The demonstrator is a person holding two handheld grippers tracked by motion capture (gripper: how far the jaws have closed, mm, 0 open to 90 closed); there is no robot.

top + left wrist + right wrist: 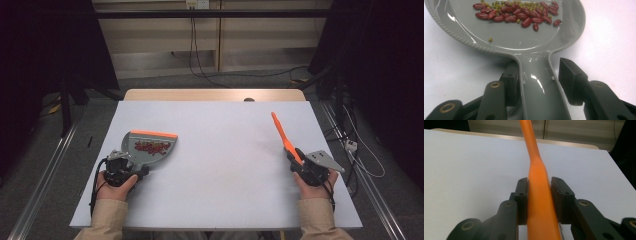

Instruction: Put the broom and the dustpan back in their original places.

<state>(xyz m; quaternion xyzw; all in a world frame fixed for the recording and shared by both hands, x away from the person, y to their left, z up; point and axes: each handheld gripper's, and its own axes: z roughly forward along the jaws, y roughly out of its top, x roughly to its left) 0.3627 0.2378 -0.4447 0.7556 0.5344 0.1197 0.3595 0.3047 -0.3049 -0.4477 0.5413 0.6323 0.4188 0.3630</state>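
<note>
Dustpan [150,145], grey, beans [519,13] already gathered inside, handle straddled by slackened left gripper [539,80]; orange brush [537,195] is pinched by right gripper [539,192]; emptying is left.

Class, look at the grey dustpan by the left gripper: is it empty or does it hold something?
Not empty. The dustpan holds red beans and small green ones, gathered toward its front edge.

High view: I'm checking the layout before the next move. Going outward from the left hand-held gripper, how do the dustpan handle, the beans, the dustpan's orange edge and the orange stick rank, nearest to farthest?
From the left hand-held gripper:
1. Dustpan handle, between its jaws.
2. Beans, in the dustpan's middle.
3. Orange edge, the dustpan's far lip.
4. Orange stick, across the table at the right.
</note>
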